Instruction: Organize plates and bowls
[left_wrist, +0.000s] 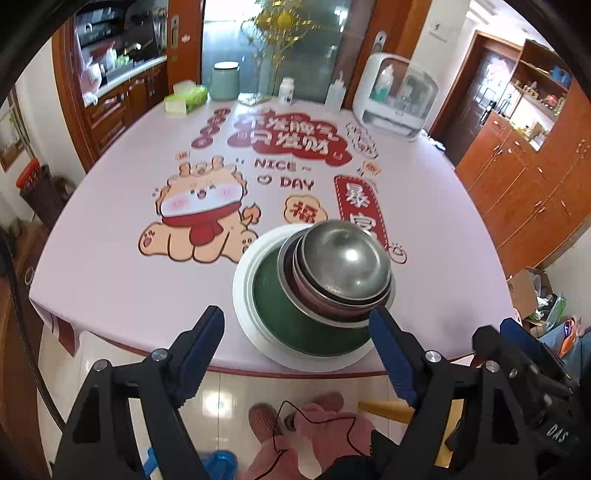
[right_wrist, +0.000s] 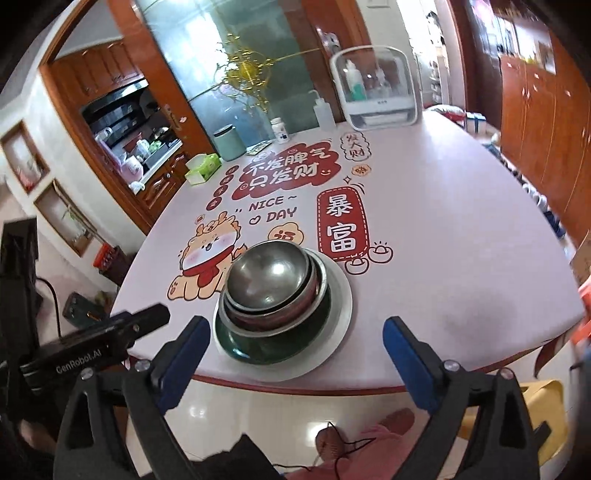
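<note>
Looking along the left gripper (left_wrist: 295, 325), its two blue-padded fingers stand spread with nothing between them, and the stack of dishes sits just ahead of the tips, close to the near edge of the pink table (left_wrist: 110, 280). The stack, counted from the bottom: one white plate (left_wrist: 243, 295), one green plate (left_wrist: 280, 306) resting in it, then steel bowls (left_wrist: 343, 266) nested on top, where I make out about three rims, though the lower ones are too tightly packed to be sure. The right-hand pad lies over the stack's near rim in this view; whether it touches I cannot tell, and a brush there could, in my judgement, nudge the pile toward the table edge or tip the top bowl, which sits off-centre toward the far right. Along the right gripper (right_wrist: 291, 336), the fingers are likewise spread wide and hold nothing; the same stack lies just ahead, between the two pads' lines and nearer the left one. Here again I count one white plate (right_wrist: 340, 295), one green plate (right_wrist: 258, 343) and roughly three bowls (right_wrist: 269, 277). The left gripper's black body shows at this tool's left, near the table edge, so the two tools could knock together if either swings inward.
</note>
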